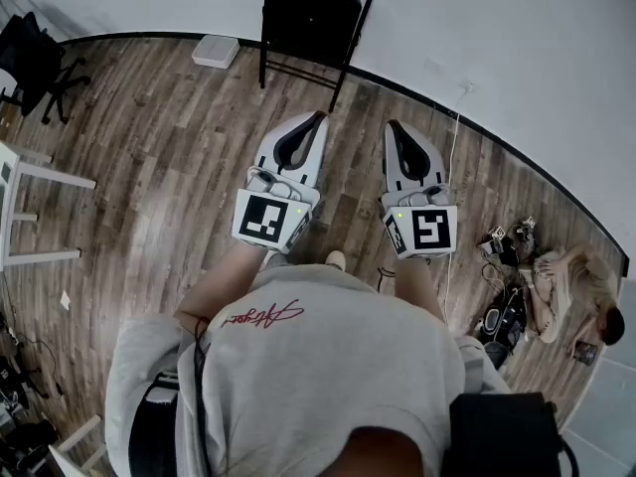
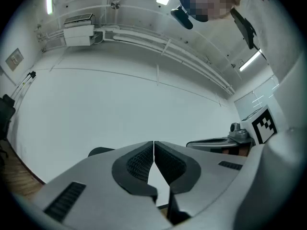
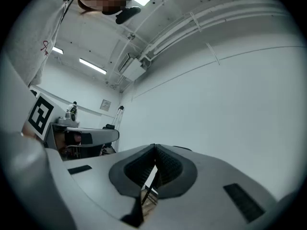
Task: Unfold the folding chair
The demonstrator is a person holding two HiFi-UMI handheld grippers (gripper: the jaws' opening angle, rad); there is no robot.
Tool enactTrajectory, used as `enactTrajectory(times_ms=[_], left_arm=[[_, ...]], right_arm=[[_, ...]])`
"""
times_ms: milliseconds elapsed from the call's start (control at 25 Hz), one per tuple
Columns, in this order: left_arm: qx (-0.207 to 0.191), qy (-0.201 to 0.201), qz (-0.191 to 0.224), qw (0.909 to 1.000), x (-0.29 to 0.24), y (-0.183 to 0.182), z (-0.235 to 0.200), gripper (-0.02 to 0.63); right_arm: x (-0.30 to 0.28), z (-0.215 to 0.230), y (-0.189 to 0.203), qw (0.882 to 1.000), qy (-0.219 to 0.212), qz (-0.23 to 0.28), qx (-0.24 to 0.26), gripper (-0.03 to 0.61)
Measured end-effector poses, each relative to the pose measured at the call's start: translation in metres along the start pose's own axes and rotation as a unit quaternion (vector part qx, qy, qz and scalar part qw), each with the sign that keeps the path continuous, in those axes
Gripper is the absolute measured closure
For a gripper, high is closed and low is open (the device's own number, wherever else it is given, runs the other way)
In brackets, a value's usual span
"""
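Observation:
A black folding chair (image 1: 313,18) stands folded flat against the white wall, at the top centre of the head view. Both grippers are held out level in front of me, side by side, a short way from the chair's feet. The left gripper (image 1: 320,117) is shut, its pads meeting with nothing between them (image 2: 153,143). The right gripper (image 1: 394,125) is likewise shut and empty (image 3: 154,147). Through the gap under the right jaws, a thin dark chair leg (image 3: 151,188) shows over the wood floor. Neither gripper touches the chair.
A black office chair (image 1: 35,58) stands at the far left and a white table frame (image 1: 30,182) below it. A white box (image 1: 216,51) lies by the wall. A white cable (image 1: 452,167), loose gear (image 1: 507,266) and a person low on the floor (image 1: 576,291) are at the right.

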State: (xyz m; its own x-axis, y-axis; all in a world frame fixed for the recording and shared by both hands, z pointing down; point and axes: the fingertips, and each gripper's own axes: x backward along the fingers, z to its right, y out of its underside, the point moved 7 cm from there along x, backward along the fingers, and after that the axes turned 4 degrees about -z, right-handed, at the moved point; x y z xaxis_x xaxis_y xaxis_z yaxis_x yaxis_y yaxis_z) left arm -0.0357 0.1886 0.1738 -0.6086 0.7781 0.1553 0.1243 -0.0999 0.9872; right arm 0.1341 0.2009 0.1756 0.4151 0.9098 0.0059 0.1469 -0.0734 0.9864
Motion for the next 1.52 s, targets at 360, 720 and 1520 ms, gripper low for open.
enactTrajectory(times_ms=[360, 720, 1520], left_arm=[[0.000, 0.004, -0.001, 1.0000, 0.002, -0.001, 0.003, 0.597], [0.004, 0.004, -0.002, 1.0000, 0.005, 0.000, 0.006, 0.597], [0.005, -0.046, 0.004, 0.9989, -0.076, 0.024, 0.010, 0.597]], right_arm=[[0.001, -0.005, -0.001, 1.000, -0.001, 0.000, 0.005, 0.562], [0.004, -0.001, -0.003, 0.999, 0.023, 0.019, -0.011, 0.561], [-0.046, 0.073, 0.021, 0.999, -0.029, 0.021, -0.002, 0.561]])
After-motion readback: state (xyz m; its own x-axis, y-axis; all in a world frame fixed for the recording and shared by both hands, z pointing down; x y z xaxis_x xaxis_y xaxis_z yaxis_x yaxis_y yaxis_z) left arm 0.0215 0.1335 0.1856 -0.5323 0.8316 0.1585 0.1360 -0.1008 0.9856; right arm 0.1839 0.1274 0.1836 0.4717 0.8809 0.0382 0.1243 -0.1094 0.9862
